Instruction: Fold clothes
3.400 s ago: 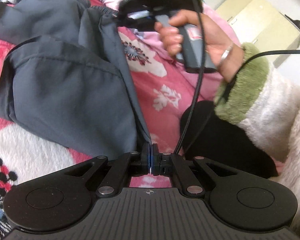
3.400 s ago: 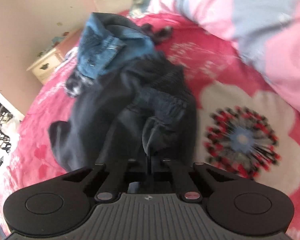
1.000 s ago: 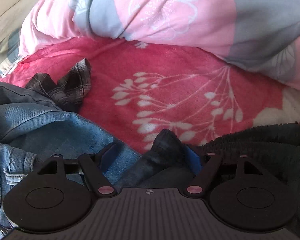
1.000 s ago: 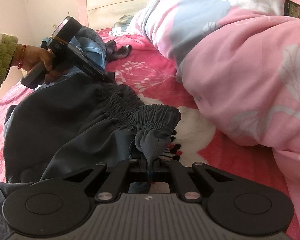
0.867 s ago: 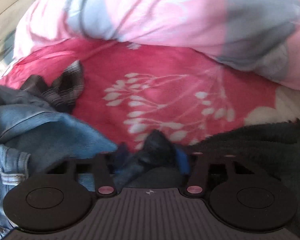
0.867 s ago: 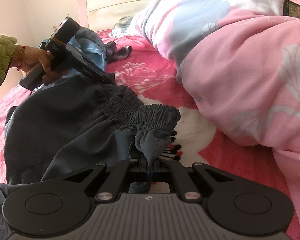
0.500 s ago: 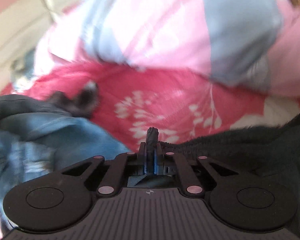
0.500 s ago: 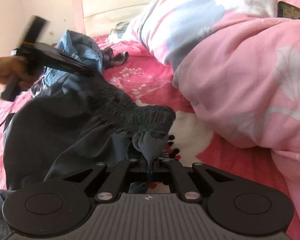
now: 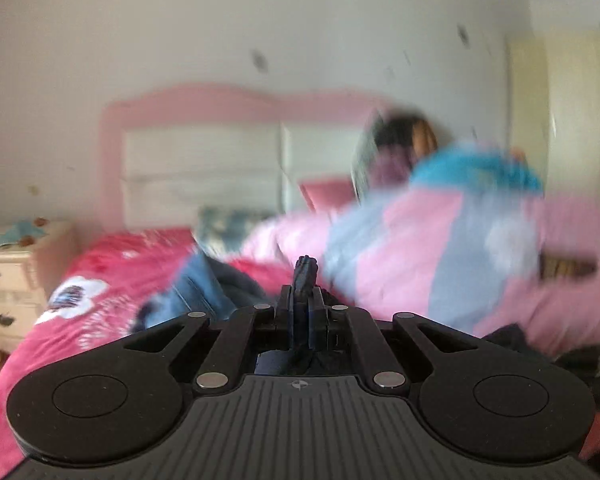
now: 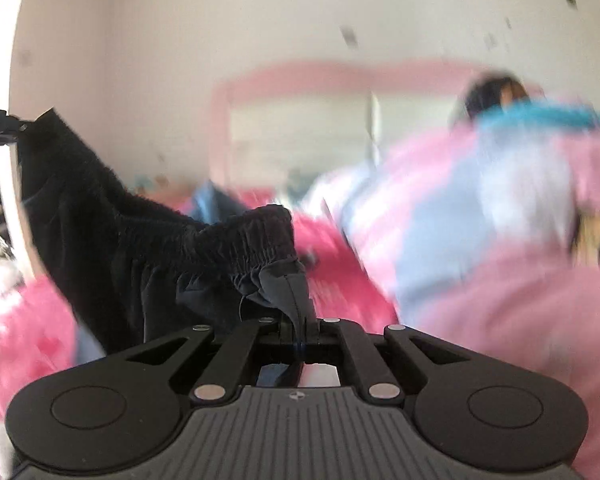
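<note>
Both the left gripper (image 9: pixel 302 308) and the right gripper (image 10: pixel 300 330) were clamped on the dark trousers (image 10: pixel 148 248), whose waistband stretched from lower centre towards the upper left.

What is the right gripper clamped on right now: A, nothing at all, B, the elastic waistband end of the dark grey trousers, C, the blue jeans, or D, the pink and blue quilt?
B: in the right wrist view the right gripper is shut on a pinch of dark cloth at the gathered waistband of the dark grey trousers, which hang lifted above the bed.
</note>
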A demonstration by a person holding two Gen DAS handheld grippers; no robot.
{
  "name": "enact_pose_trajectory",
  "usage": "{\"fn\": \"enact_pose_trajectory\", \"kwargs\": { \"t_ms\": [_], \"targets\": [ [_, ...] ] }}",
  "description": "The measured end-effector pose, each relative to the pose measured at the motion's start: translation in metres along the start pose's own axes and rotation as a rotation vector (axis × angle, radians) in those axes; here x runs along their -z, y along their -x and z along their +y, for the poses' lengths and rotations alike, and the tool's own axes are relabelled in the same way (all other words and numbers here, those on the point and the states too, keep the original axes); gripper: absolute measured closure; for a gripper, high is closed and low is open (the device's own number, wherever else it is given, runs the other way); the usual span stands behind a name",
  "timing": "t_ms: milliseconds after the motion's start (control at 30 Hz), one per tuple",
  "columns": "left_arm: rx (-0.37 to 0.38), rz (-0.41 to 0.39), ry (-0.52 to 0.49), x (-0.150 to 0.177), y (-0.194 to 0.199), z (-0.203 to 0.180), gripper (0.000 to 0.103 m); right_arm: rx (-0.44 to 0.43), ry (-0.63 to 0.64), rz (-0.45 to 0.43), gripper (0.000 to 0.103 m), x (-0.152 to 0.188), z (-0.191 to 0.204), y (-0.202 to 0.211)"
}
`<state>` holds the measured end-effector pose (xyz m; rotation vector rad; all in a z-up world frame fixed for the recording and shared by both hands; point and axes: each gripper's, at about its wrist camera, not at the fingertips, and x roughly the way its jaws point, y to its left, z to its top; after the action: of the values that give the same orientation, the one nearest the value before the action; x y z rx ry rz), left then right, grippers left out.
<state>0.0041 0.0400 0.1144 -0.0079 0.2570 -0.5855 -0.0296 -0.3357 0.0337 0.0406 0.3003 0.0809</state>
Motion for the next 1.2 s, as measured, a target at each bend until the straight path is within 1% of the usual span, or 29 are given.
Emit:
{"fn": "enact_pose_trajectory", "kwargs": {
  "t_ms": [67, 133, 200, 367, 533, 667, 833, 900, 967, 1033, 1100, 1200],
  "targets": [
    [-0.021, -0.092, 0.045, -0.017, 0.041, 0.003, 0.099, -0.048, 0.028, -0.083, 0.101, -0.027, 0.013, 0.021],
    [-0.046, -0.18, 0.053, -0.037, 0.08, 0.001, 0.098, -0.093, 0.061, -0.16, 0.101, -0.051, 0.025, 0.045],
    [-0.052, -0.247, 0.055, -0.055, 0.113, -0.002, 0.098, -0.141, 0.083, -0.229, 0.101, -0.073, 0.032, 0.077],
    [-0.067, -0.403, 0.064, -0.098, 0.187, -0.014, 0.098, -0.252, 0.095, -0.342, 0.101, -0.117, 0.045, 0.131],
    [-0.08, -0.525, -0.022, -0.124, 0.242, -0.049, 0.098, -0.324, 0.124, -0.451, 0.101, -0.144, 0.057, 0.189],
    [-0.085, -0.598, -0.08, -0.138, 0.271, -0.075, 0.098, -0.381, 0.116, -0.496, 0.101, -0.154, 0.061, 0.226],
    [-0.077, -0.641, -0.094, -0.149, 0.301, -0.088, 0.098, -0.432, 0.084, -0.521, 0.101, -0.157, 0.059, 0.259],
    [-0.077, -0.64, -0.103, -0.151, 0.3, -0.093, 0.098, -0.443, 0.071, -0.516, 0.101, -0.157, 0.057, 0.262],
    [-0.085, -0.628, -0.107, -0.15, 0.293, -0.091, 0.098, -0.429, 0.067, -0.497, 0.101, -0.154, 0.056, 0.258],
    [-0.093, -0.593, -0.086, -0.147, 0.277, -0.083, 0.098, -0.417, 0.05, -0.455, 0.101, -0.15, 0.055, 0.246],
    [-0.103, -0.547, -0.056, -0.14, 0.252, -0.079, 0.098, -0.401, 0.029, -0.398, 0.101, -0.144, 0.054, 0.225],
    [-0.139, -0.445, 0.001, -0.123, 0.195, -0.059, 0.098, -0.365, -0.001, -0.3, 0.101, -0.135, 0.053, 0.186]
  ]
}}
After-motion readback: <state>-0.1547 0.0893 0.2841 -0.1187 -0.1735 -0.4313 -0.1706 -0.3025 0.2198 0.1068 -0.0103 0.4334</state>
